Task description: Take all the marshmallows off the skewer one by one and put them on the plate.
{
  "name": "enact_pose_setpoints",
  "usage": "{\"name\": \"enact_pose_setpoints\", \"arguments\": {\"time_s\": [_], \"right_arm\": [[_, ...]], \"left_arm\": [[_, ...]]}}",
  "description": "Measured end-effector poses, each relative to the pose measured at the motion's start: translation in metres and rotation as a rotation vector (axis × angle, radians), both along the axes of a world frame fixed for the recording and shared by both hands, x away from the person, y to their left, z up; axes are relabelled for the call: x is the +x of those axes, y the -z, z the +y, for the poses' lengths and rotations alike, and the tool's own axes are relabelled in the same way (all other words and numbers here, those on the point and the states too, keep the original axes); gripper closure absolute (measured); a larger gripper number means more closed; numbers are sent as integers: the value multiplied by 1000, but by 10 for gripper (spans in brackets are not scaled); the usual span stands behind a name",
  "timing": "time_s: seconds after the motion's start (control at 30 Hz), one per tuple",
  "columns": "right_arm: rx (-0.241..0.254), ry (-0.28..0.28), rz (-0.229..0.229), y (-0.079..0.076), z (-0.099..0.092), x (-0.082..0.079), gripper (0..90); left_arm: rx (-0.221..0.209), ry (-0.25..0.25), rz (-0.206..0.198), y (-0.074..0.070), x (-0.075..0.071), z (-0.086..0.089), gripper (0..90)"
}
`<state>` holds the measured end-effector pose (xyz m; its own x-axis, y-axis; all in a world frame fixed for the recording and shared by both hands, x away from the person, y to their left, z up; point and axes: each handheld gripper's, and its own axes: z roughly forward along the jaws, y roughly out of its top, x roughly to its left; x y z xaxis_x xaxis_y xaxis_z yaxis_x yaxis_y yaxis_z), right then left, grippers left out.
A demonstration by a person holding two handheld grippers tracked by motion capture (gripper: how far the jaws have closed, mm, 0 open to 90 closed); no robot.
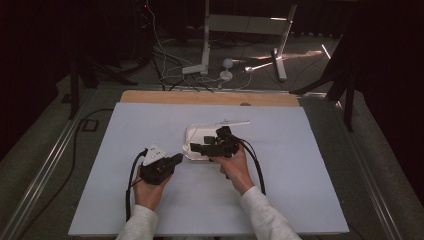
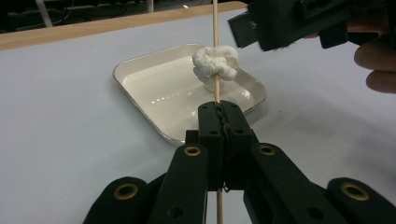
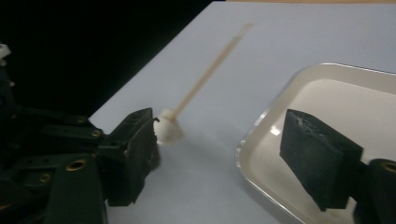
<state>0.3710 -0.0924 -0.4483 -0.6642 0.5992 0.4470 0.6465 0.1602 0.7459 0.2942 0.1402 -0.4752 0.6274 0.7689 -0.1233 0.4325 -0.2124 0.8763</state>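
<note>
- Left tongs (image 2: 219,116): black, with brass-coloured rivet rings.
- Right tongs (image 3: 215,158): matt black pads, slightly speckled.
- Skewer (image 2: 215,28): pale tan wood.
- Marshmallow (image 2: 215,63): white, lumpy.
- Tray (image 2: 154,74): cream-white inside, shiny silver rim.
- Bench (image 1: 150,125): plain pale lavender-grey sheet; light wood strip along its far edge.
- Sleeves (image 1: 260,215): light grey.
- Floor (image 1: 370,165): grey carpet.

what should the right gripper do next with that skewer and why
Probably move the right gripper to the shallow white square tray for another piece. Its fingers stand open with nothing between them, while the left gripper is shut on the thin wooden skewer. One white lumpy marshmallow-like piece already sits threaded on it above the tray, so the threading looks done.
</note>
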Motion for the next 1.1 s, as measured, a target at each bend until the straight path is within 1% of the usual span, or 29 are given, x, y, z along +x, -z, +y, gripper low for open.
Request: {"name": "enact_pose_setpoints", "arguments": {"time_s": [0.1, 0.17, 0.2, 0.27, 0.3, 0.43, 0.5, 0.63, 0.77, 0.83, 0.9, 1.0, 1.03, 1.1], "right_arm": [[22, -24, 11, 1, 8, -2, 333], [30, -39, 21, 2, 14, -3, 390], [34, -44, 30, 2, 16, -3, 431], [55, -56, 58, 3, 20, -4, 588], [62, -61, 71, 4, 21, -3, 604], [77, -54, 118, 8, 25, -2, 620], [93, -55, 129, 9, 25, -2, 674], [105, -55, 147, 8, 26, -3, 732], [100, -36, 133, 7, 25, -4, 777], [108, -29, 134, 5, 24, -5, 786], [115, -24, 123, 4, 23, -5, 791], [122, -9, 112, 2, 23, -5, 798], [126, -7, 117, 1, 22, -4, 799], [130, -4, 111, 0, 22, -4, 801]], "left_arm": [[0, 6, -6, -1, -1, -1, 896], [-1, 11, -12, -1, -1, -2, 896], [-2, 14, -16, -2, -1, -2, 896], [-6, 18, -21, -2, -2, -3, 896], [-8, 19, -25, -2, -2, -3, 896], [-8, 22, -30, -3, -2, -4, 896], [-5, 20, -31, -3, -2, -4, 896], [-4, 20, -30, -2, -2, -4, 896], [9, 18, -35, -3, -2, -5, 900], [9, 19, -41, -4, -2, -6, 900], [7, 18, -42, -5, -3, -6, 900], [14, 19, -51, -7, -3, -6, 900], [16, 19, -53, -7, -3, -5, 900], [19, 19, -57, -8, -3, -5, 900]]}}
